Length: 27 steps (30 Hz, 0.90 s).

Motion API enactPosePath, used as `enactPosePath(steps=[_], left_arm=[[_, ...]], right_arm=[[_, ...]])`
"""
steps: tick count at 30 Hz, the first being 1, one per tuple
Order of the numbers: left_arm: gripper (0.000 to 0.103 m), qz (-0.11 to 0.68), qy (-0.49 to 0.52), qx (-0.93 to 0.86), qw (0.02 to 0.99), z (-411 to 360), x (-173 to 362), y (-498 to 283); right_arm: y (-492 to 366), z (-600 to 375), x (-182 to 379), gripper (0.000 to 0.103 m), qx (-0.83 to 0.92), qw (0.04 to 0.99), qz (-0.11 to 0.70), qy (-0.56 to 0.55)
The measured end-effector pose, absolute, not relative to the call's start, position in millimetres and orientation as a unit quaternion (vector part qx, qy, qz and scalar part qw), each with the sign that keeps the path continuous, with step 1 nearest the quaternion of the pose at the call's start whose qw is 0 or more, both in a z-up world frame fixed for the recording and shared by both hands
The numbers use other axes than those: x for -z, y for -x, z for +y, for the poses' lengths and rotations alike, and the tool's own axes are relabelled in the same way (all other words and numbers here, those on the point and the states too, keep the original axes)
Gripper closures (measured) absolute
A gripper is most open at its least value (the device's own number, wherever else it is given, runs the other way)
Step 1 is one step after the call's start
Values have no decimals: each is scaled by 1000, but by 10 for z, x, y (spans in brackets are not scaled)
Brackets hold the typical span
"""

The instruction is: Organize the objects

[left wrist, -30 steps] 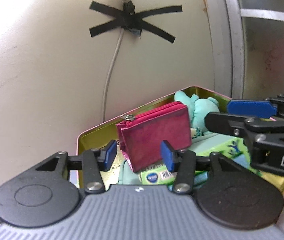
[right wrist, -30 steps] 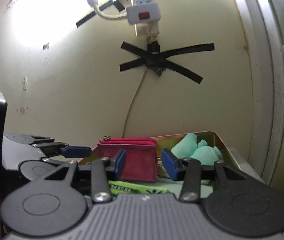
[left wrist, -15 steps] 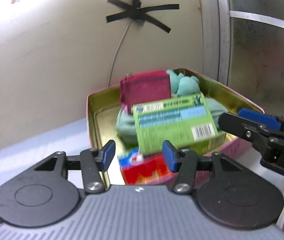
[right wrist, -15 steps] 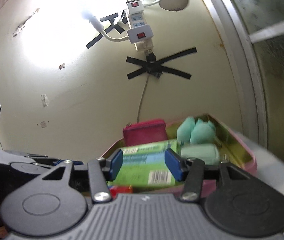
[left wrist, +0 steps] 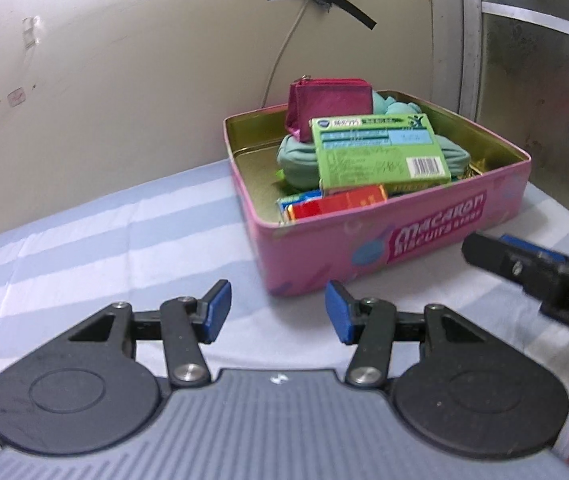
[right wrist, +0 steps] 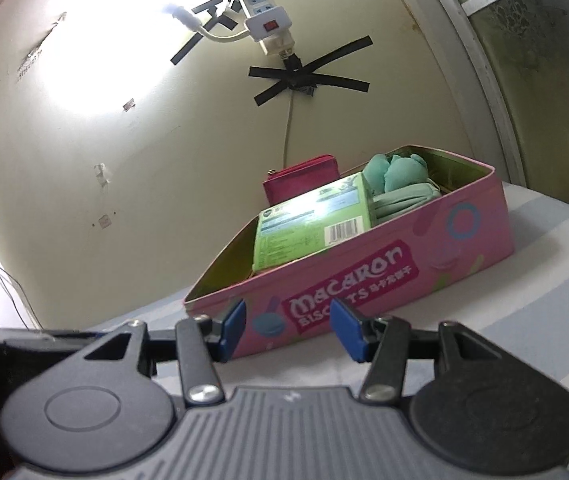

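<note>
Tin (left wrist: 368,248) sits just beyond both parted, empty claws, left (left wrist: 276,312) and right (right wrist: 290,330)

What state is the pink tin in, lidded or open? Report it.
Open: the pink tin has no lid on, and the green box and magenta pouch stick out.

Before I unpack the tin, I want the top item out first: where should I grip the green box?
Probably across the green box by its two long edges, coming from above. It lies flat and slightly tilted on the teal pouch, above the pink tin's rim, so both edges look free.
</note>
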<state>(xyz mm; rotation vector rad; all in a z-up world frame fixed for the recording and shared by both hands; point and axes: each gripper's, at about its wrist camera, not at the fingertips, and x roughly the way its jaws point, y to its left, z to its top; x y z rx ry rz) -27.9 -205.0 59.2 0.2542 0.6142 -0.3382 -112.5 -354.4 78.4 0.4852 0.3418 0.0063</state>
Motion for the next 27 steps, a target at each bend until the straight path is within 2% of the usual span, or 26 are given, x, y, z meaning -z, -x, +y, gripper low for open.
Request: enactPosePath(steps=[2, 5, 13, 15, 20, 24, 27], left_arm=[[48, 303, -122, 162, 931, -1993, -565, 328], [39, 305, -118, 156, 932, -1910, -538, 390], [32, 301, -107, 152, 935, -1710, -533, 550], [24, 300, -101, 152, 936, -1656, -535, 568], [24, 299, -94, 150, 938, -1556, -530, 603], [17, 302, -83, 149, 938, -1466, -526, 615], [17, 302, -79, 147, 939, -1406, -529, 630]], right_arm=[[1161, -3507, -817, 54, -4, 957, 168, -236], [1217, -3428, -872, 54, -6, 960, 165, -226], [1306, -3222, -1021, 52, -15, 967, 159, -200], [1331, -3172, -1056, 52, -16, 968, 158, -193], [1381, -3076, -1110, 49, -12, 971, 156, -179], [1392, -3012, -1119, 49, -11, 972, 162, -171], [1390, -2961, -1123, 48, -11, 972, 166, -168]])
